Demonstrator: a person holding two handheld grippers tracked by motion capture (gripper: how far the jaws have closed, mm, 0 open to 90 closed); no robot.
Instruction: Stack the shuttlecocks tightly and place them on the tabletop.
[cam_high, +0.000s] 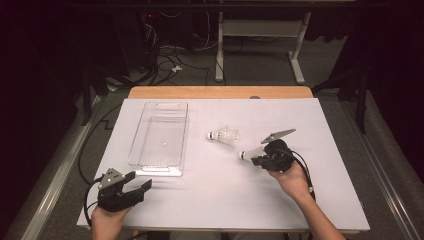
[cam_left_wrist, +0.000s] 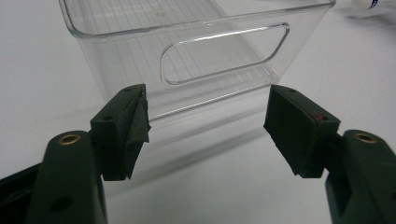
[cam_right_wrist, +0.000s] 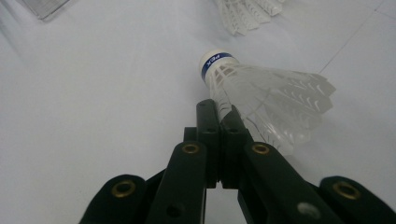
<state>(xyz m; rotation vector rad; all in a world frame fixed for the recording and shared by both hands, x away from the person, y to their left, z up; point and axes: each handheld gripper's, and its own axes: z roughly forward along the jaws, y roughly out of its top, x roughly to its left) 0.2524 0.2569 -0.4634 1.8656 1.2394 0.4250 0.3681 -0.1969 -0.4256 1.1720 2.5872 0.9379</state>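
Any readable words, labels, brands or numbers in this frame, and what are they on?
White lettering on the blue band around the cork of the white feathered shuttlecock held in the right gripper: too blurred and turned to read.
Second white shuttlecock: blue band, too small to read.
Clear plastic bin: no text.

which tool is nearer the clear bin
Left. The left tool sits just off the near end of the clear bin; the right tool is well off to its right, clamping a shuttlecock.
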